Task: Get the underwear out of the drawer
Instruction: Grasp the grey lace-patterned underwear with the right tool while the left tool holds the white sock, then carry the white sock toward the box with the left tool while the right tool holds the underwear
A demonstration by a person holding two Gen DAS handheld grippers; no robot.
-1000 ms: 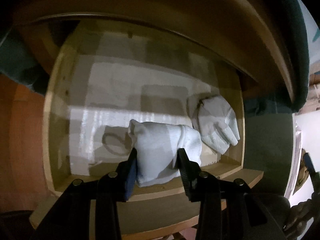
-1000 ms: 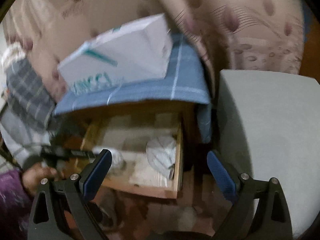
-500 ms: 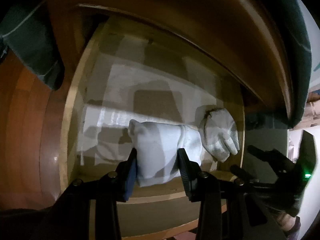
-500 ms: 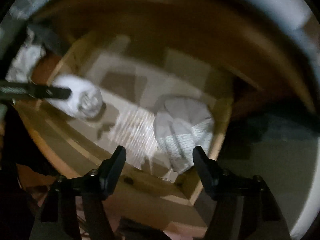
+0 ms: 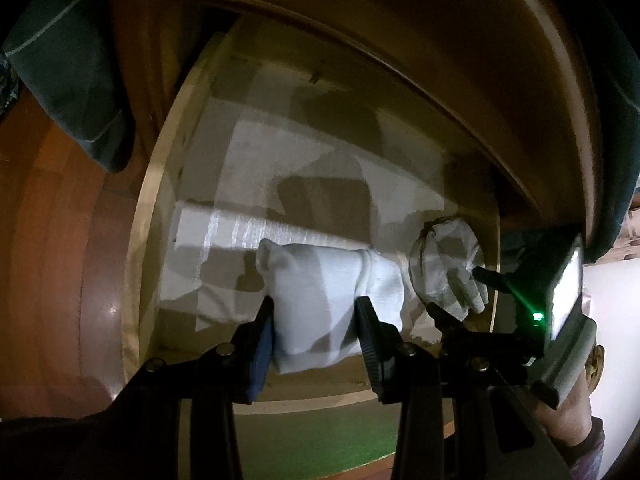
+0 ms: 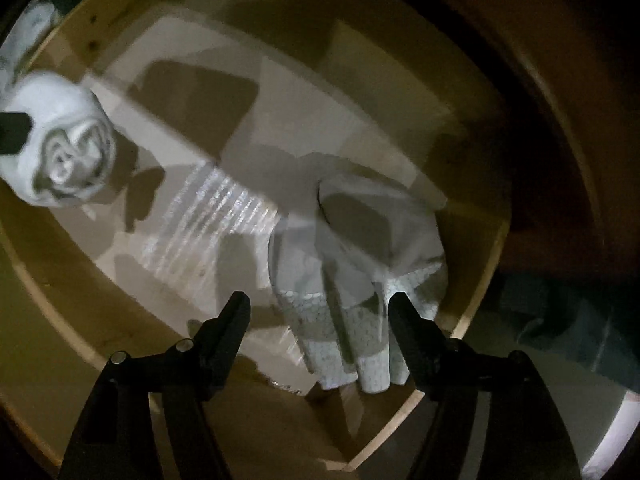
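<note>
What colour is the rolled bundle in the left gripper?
White; the rolled bundle shows best in the left wrist view.

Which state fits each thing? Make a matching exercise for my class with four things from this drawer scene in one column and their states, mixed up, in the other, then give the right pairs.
Things:
1. left gripper
2. right gripper
3. rolled white bundle
4. folded white piece

States:
A. lying on the drawer floor, not yet gripped
B. open, its fingers on either side of a garment
C. shut on a garment
D. clamped between two fingers

Pairs: 1-C, 2-B, 3-D, 4-A
</note>
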